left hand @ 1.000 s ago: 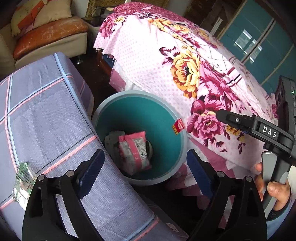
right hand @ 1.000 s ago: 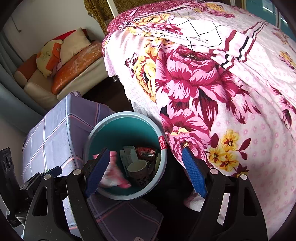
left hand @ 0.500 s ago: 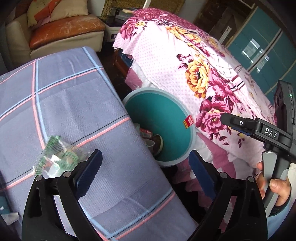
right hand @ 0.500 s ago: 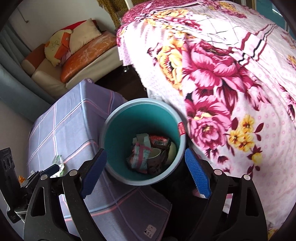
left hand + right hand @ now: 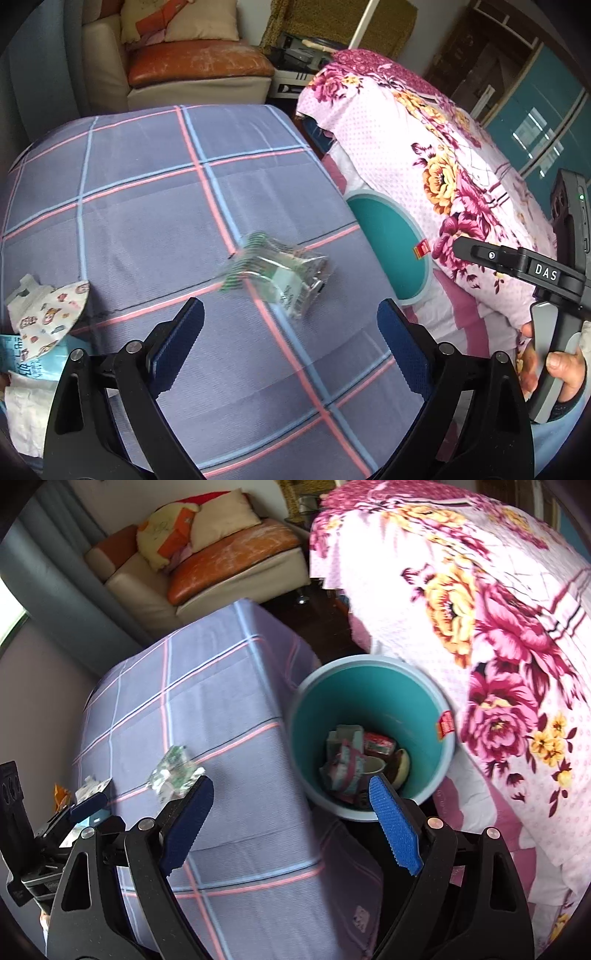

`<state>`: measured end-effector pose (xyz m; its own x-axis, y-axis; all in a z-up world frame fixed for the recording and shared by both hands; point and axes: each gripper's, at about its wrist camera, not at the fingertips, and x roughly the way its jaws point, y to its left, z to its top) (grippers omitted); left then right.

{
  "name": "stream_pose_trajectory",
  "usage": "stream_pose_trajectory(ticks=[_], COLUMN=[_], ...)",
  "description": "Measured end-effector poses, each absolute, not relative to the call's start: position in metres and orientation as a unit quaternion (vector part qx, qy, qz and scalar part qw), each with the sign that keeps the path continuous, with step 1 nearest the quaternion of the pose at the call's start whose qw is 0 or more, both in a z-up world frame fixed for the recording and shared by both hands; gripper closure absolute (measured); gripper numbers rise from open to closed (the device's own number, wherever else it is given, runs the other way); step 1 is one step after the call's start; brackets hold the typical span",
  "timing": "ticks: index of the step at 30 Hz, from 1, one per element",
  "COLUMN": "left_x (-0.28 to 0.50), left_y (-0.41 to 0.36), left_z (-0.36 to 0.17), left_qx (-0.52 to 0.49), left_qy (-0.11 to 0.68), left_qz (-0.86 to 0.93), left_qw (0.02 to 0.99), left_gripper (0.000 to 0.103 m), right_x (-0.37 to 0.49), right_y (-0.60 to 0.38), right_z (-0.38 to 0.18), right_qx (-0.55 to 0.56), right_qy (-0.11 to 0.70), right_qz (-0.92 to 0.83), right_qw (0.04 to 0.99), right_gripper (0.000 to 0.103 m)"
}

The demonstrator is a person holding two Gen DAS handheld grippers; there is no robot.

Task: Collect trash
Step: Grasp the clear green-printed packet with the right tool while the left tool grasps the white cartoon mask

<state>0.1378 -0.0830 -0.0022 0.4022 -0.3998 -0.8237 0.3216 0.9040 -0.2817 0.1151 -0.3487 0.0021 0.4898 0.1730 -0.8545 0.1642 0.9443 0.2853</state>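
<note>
Moved: both grippers off bin (image 5: 436,701), over desk (image 5: 147,229).
Jaws: left gripper (image 5: 291,332), right gripper (image 5: 291,812) open, empty.
Next: straddle crinkly wrapper (image 5: 280,273), close gently.

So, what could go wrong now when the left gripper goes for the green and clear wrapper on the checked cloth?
1. The crinkled green and clear plastic wrapper lies flat on the loose blue checked cloth; the open left gripper might pinch cloth too.
2. The thin film may slip from the fingers.
3. The round teal bin stands below the cloth's edge, so an early release could miss it.
</note>
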Motion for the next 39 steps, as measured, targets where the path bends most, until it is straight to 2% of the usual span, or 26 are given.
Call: stream_pose_trajectory(ticks=[10, 18, 29, 31, 32, 35, 39], left_x=[0.129, 0.133, 0.140, 0.141, 0.141, 0.142, 0.140], left_y=[-0.001, 0.052, 0.086, 0.087, 0.085, 0.078, 0.069], left_z=[0.009, 0.006, 0.002, -0.001, -0.003, -0.007, -0.013], left_qx=[-0.041, -0.075, -0.058, -0.058, -0.054, -0.031, 0.025], left_qy=[0.494, 0.502, 0.513, 0.517, 0.518, 0.518, 0.510], left_qz=[-0.178, -0.146, -0.098, -0.094, -0.093, -0.086, -0.071], left_qw=[0.850, 0.849, 0.851, 0.849, 0.849, 0.850, 0.857], left_gripper=[0.008, 0.008, 0.008, 0.008, 0.008, 0.008, 0.008], right_x=[0.134, 0.167, 0.190, 0.188, 0.187, 0.184, 0.176], right_y=[-0.274, -0.232, -0.213, -0.211, -0.209, -0.200, -0.197], right_z=[-0.001, -0.043, -0.084, -0.084, -0.083, -0.082, -0.077], right_qx=[0.129, 0.135, 0.162, 0.154, 0.153, 0.132, 0.124], right_qy=[0.529, 0.571, 0.586, 0.575, 0.570, 0.575, 0.569], right_qz=[0.044, 0.072, 0.088, 0.092, 0.107, 0.127, 0.141], right_qw=[0.838, 0.807, 0.789, 0.798, 0.800, 0.798, 0.800], right_gripper=[0.021, 0.021, 0.021, 0.028, 0.047, 0.065, 0.065])
